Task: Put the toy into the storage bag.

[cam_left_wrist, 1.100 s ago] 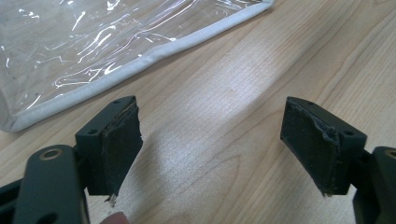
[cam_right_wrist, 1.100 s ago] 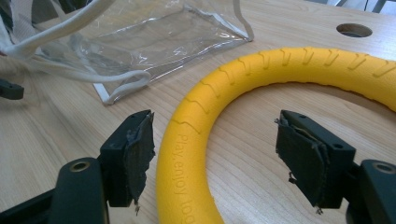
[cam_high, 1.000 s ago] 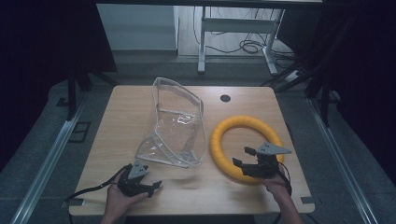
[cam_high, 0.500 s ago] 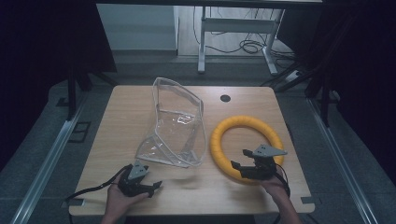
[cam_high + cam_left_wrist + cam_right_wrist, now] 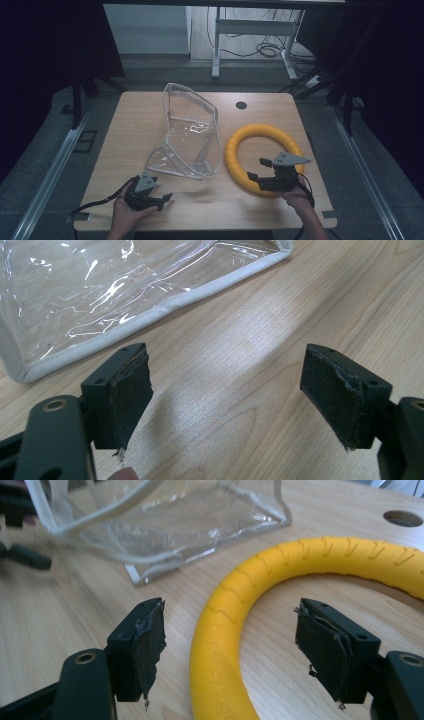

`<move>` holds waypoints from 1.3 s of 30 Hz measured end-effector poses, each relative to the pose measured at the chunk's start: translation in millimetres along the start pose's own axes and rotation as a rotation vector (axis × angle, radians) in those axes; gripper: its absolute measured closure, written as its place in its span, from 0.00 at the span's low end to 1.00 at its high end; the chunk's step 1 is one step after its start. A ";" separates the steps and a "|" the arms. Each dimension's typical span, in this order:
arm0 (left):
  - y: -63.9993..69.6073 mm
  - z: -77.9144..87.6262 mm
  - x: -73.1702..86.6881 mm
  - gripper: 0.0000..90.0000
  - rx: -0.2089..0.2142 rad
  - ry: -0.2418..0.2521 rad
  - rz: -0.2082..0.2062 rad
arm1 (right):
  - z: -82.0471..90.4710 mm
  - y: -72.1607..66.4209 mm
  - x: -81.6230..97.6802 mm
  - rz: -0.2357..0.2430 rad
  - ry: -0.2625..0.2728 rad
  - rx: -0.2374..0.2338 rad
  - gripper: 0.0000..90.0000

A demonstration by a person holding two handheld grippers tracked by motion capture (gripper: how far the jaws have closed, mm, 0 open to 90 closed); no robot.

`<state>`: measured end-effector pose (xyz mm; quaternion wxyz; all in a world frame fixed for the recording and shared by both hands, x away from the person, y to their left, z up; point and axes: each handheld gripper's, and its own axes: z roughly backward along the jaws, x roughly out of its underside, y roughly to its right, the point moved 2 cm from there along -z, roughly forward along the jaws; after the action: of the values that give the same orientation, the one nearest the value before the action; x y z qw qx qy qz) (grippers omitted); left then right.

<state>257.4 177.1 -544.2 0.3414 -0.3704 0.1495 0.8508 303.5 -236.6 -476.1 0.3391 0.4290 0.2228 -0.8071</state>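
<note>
Wooden table (image 5: 150,120), seen from above. Near-left edge: left gripper (image 5: 163,199) held in hand (image 5: 125,212), low over bare wood, jaws wide, nothing between them; cable (image 5: 97,205) trails off to left. Centre: clear plastic bag (image 5: 192,132), white-trimmed, standing open, near corner just ahead of left gripper. Right of bag, close beside it: yellow ring (image 5: 250,135) lying flat. Round hole (image 5: 241,105) in tabletop behind ring. Near-right: right gripper (image 5: 257,169), jaws wide, straddling ring's near-left arc, pads (image 5: 145,645) apart from ring.
</note>
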 end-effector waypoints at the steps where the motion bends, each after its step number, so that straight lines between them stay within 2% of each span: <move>1: 0.0 0.0 0.0 0.23 0.000 0.000 0.000 | 0.0 0.0 0.0 0.000 0.000 0.000 0.32; 2: 0.1 -0.1 0.1 0.23 0.001 -0.001 -0.001 | 0.3 0.0 -1.6 0.012 -0.020 0.000 0.32; 5: -0.2 -1.0 0.2 0.23 0.002 -0.004 -0.003 | 1.8 0.7 -10.4 0.078 -0.124 -0.004 0.32; 7: -0.1 -1.1 0.4 0.23 0.001 -0.008 -0.002 | 1.9 1.6 -15.1 0.100 -0.153 -0.009 0.31; 12: -0.3 0.4 -0.3 0.23 0.001 -0.002 -0.002 | -1.1 5.0 -29.0 0.112 -0.231 -0.039 0.31; 17: 0.4 -1.1 0.2 0.23 0.006 -0.004 0.000 | -6.9 4.6 -42.8 0.138 -0.303 -0.046 0.31; 18: 0.4 -1.1 0.2 0.23 0.006 -0.004 0.000 | -6.9 4.6 -42.8 0.138 -0.303 -0.046 0.31; 19: 0.7 -2.2 0.5 0.23 0.007 -0.007 -0.002 | -10.3 4.7 -49.0 0.149 -0.329 -0.061 0.31; 22: 0.7 -2.3 0.5 0.23 0.008 -0.008 -0.001 | -16.8 4.6 -53.9 0.161 -0.378 -0.058 0.31; 28: 1.0 -2.7 0.5 0.23 0.010 -0.010 0.000 | -35.1 1.9 -51.7 0.193 -0.514 -0.078 0.30; 35: 1.2 -3.4 0.8 0.23 0.012 -0.013 0.001 | -58.9 -2.9 -36.9 0.223 -0.652 -0.083 0.31; 39: 1.3 -5.0 1.3 0.23 0.013 -0.021 -0.001 | -69.6 -5.9 -28.6 0.250 -0.727 -0.061 0.32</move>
<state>258.5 174.2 -548.5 0.3457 -0.3593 0.1514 0.8535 348.3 -177.2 -488.6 0.5046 0.1286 0.0580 -0.8518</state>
